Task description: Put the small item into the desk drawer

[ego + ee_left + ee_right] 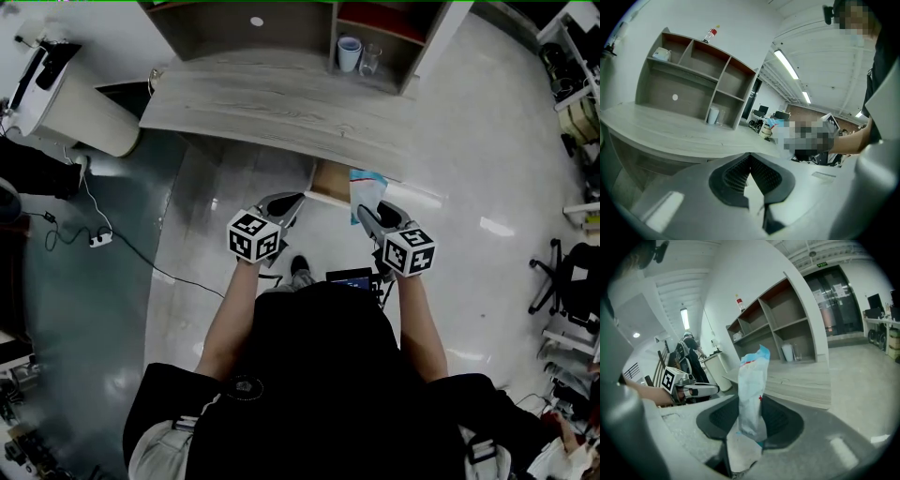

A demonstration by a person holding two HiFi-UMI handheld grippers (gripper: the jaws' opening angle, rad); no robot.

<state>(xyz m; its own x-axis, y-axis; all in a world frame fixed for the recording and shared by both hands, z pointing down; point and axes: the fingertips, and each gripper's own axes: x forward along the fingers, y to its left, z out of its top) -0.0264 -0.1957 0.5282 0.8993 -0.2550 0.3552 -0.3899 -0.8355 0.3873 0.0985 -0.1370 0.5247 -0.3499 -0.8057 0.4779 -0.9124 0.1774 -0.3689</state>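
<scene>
Seen from above, a person stands at a pale grey wood-grain desk [262,103], holding one gripper in each hand.

At left, the left gripper [292,201] hangs just beside the front edge of the desk. Its own view shows its jaws [750,161] pressed together with nothing between them.

Just right of it, one shallow drawer with a tan inside [330,180] stands pulled out from under the desk.

Right of the drawer, and touching its right edge in the head view, is the task's thing: one white and pale-blue plastic packet [364,187]. It stands upright in the right gripper [372,212], whose jaws are clamped on its lower half [752,390]. It is not yet inside the drawer.

Judging from this, the step in hand is carrying the packet to the open drawer. The next move likely calls for shifting the right gripper a little left, over the tan opening, lowering the packet in and parting the jaws. The empty left gripper could then push the drawer shut.

Counted: two grippers, one packet, one open drawer. On the shelf unit at the back of the desk stand one white cup [349,53] and one clear glass [370,60].
</scene>
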